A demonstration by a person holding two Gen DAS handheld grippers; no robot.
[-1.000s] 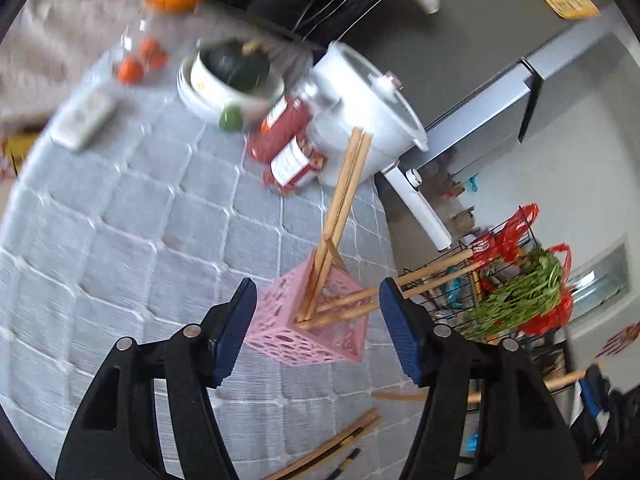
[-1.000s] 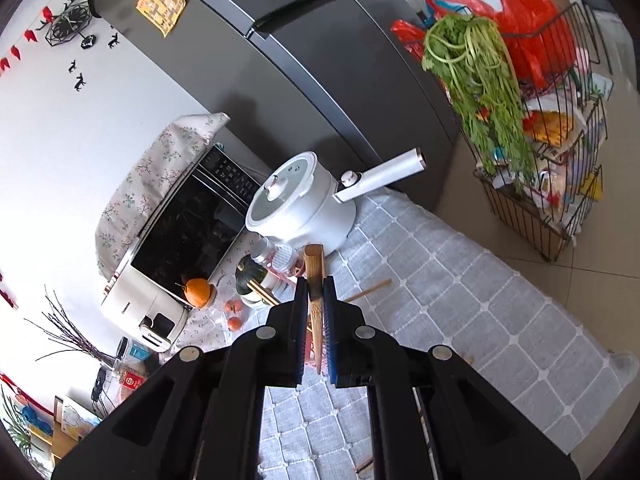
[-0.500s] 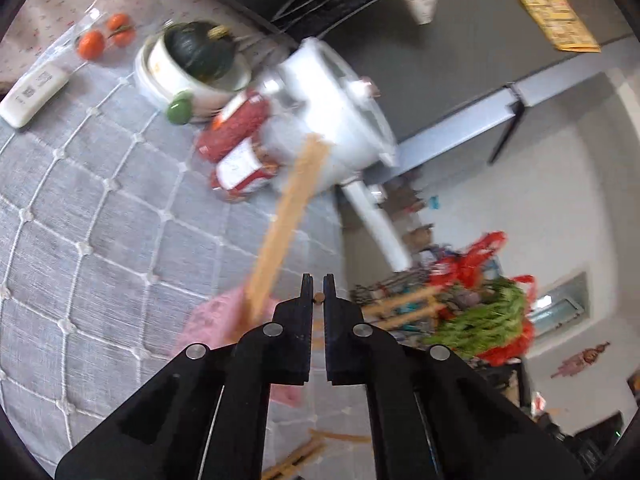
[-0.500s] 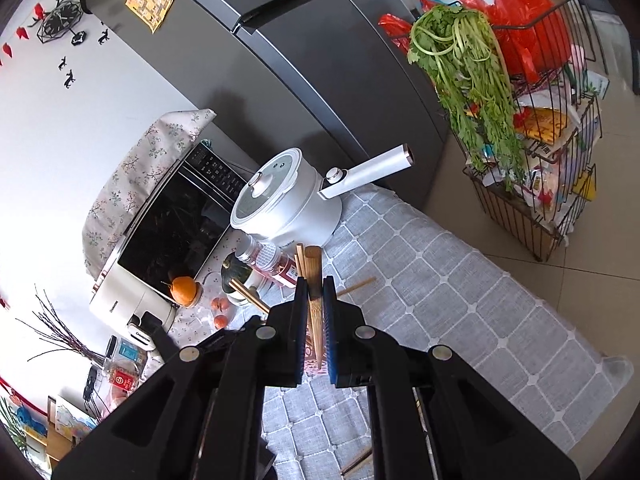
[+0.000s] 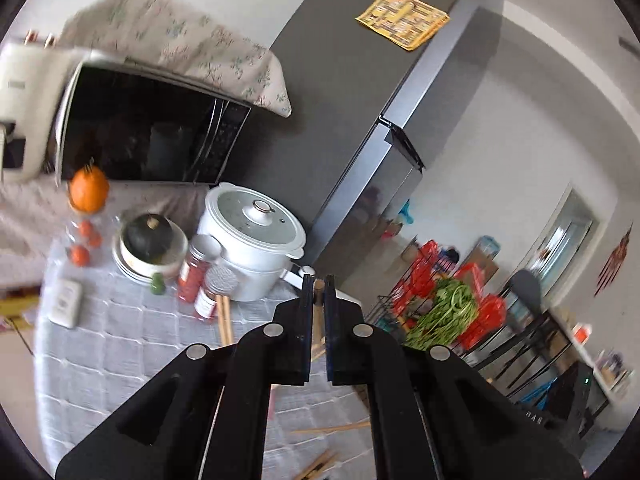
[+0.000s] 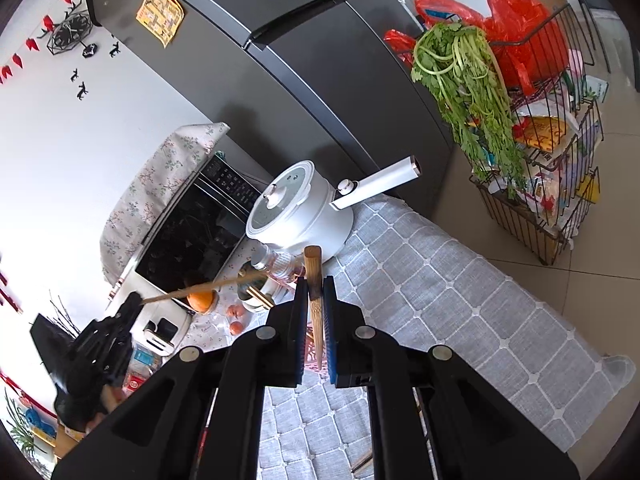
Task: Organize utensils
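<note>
My left gripper [image 5: 317, 284] is shut on a wooden chopstick [image 5: 318, 307] whose end shows between its jaws; in the right wrist view the same gripper [image 6: 132, 304] holds the chopstick [image 6: 208, 286] up at the left. My right gripper [image 6: 316, 284] is shut on a wooden utensil handle [image 6: 314, 276]. The pink perforated basket [image 6: 314, 362] peeks out below the right jaws. More chopsticks [image 5: 224, 318] stand up behind the left gripper, and loose ones [image 5: 332, 427] lie on the grey quilted cloth [image 5: 120, 344].
On the table stand a white electric pot [image 5: 252, 240], red-filled jars [image 5: 192, 276], a bowl with a squash [image 5: 152, 240], oranges [image 5: 88, 190] and a remote [image 5: 66, 302]. A microwave [image 5: 144, 140], a dark fridge [image 6: 320, 60] and a wire rack with greens [image 6: 520, 140] are around it.
The left gripper closed on a chopstick at the pink basket, then lifted it up and away, tilting upward. The right gripper kept its hold on the wooden handle and shifted slightly.
</note>
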